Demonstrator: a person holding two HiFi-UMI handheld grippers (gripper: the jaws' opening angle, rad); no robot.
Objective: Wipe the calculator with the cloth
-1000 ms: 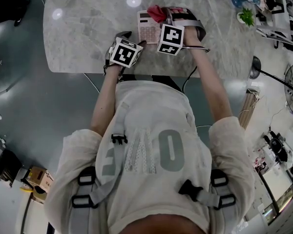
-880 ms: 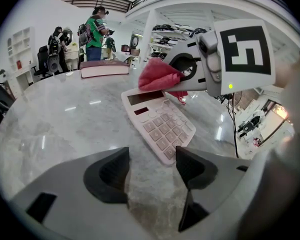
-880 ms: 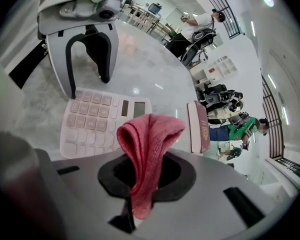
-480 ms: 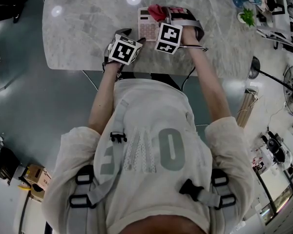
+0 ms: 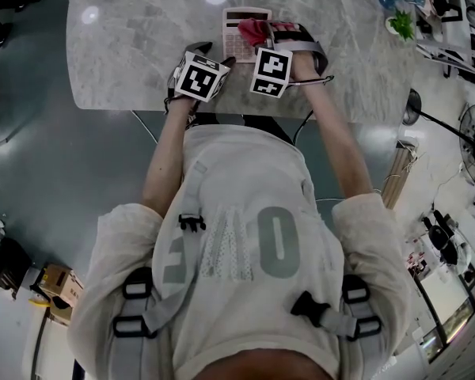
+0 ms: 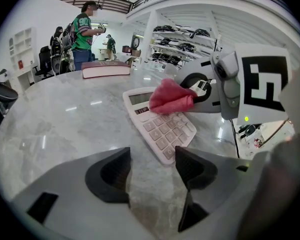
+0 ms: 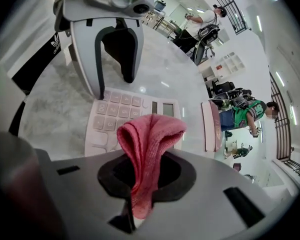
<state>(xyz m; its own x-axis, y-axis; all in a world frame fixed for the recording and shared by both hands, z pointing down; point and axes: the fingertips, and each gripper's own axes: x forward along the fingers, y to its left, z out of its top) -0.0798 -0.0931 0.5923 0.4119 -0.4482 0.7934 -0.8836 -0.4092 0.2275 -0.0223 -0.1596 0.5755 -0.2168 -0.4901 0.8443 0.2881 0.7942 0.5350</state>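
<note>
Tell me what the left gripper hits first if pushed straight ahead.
Probably the calculator: its near corner lies on the table just ahead of the open left gripper, a little off-centre. Depth is hard to judge.

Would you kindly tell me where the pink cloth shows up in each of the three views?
Head view: cloth at top centre, over the calculator.
Left gripper view: right of centre, over the calculator's display end.
Right gripper view: lower centre, clamped between the jaws.
Shared landmark: the calculator.
</note>
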